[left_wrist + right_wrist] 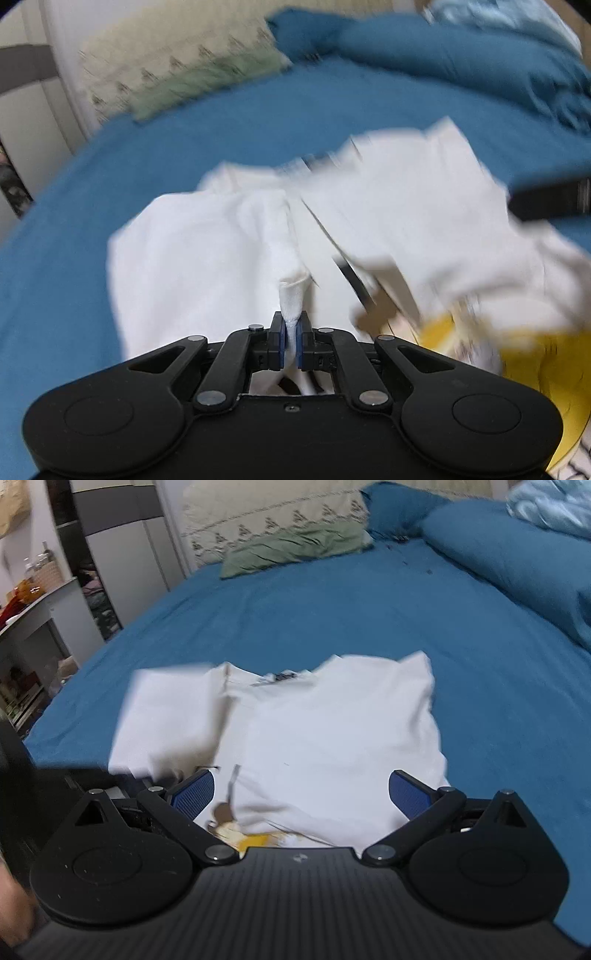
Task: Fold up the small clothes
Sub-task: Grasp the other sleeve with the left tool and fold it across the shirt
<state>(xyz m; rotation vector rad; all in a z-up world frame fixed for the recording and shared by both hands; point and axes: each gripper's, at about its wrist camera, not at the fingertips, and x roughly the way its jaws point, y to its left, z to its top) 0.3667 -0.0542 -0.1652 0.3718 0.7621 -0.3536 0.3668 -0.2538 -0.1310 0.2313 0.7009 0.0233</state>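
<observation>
A: T-shirt (325, 738), white, lies on the blue bed (332, 609), and it looks partly folded: in the right wrist view the sides seem turned in, the collar at the far end and a yellow print at the near hem.

B: How far along, then?

A: Midway, by the look of it. The left tongs (290, 332) are pinched tight on a bunched fold of the white cloth, so a fold seems under way; the lengthwise fold and a final smoothing are probably left.

B: And the other pair?

A: The right tongs (301, 794) stand wide, holding nothing, above the near hem.

B: What does each view add?

A: Only the left wrist view shows the pinch, though much blurred. Only the right one shows the whole shirt's outline and a green pillow (295, 546) at the bed's head.
</observation>
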